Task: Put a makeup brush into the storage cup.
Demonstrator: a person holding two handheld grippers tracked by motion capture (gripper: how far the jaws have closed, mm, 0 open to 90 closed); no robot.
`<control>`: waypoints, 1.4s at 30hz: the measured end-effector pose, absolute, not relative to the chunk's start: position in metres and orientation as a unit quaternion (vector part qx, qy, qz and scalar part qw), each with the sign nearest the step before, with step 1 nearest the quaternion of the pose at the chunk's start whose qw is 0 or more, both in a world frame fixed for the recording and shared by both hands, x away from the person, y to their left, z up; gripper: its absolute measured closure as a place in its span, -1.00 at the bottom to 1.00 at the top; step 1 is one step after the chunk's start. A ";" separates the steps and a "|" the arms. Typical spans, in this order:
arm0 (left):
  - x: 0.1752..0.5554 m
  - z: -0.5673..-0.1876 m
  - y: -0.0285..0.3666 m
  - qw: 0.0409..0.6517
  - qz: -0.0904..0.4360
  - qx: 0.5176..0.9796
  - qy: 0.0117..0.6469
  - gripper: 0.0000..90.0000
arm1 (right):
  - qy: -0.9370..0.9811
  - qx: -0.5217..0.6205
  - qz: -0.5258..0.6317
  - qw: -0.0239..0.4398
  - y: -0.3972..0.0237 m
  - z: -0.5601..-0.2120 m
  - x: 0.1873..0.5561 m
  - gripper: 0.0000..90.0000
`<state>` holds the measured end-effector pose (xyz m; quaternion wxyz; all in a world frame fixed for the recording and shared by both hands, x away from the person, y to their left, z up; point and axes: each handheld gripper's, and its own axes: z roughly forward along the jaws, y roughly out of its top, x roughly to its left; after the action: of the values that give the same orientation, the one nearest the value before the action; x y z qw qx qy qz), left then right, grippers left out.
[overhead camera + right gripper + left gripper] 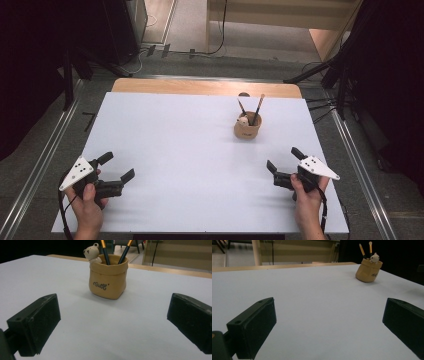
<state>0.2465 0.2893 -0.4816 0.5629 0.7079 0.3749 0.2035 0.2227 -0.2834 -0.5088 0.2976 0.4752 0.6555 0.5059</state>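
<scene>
The tan pen pot (247,129) stands upright on the white table top (190,150), toward the far right part of it, just short of the bare wooden strip (200,87) along the far edge. It is shaped like a small sack with a rolled rim, and it carries a line of dark script with a tiny red heart on its front. A little cream bear figure (91,252) perches on its rim, and two dark pencils (116,251) with orange bands lean out of it in a V.

My right gripper (284,164) is the nearer one. It rests low over the table near the right front corner, well apart from the pot, with its two black jaws spread wide and nothing between them. In the right gripper view the pot sits straight ahead, centred in the gap between the jaws.

My left gripper (119,167) is near the left front corner, far from the pot. Its jaws also stand wide apart and hold nothing. In the left gripper view the pot (368,271) shows small, at the upper right.

Past the table lies grey floor (200,65) with black cables.
</scene>
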 end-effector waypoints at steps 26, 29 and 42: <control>0.243 -0.481 0.295 0.565 0.209 0.707 0.372 -1.00 | 0.647 0.492 0.489 0.315 -0.325 -0.508 0.172 -1.00; 0.243 -0.481 0.295 0.566 0.208 0.705 0.373 -1.00 | 0.645 0.495 0.487 0.318 -0.331 -0.509 0.168 -1.00; 0.243 -0.482 0.293 0.567 0.205 0.707 0.371 -1.00 | 0.643 0.497 0.490 0.315 -0.332 -0.512 0.170 -1.00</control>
<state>0.2429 0.2926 -0.4816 0.5665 0.7067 0.3709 0.2051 0.1701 -0.3317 -0.5121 0.3155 0.4967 0.6429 0.4903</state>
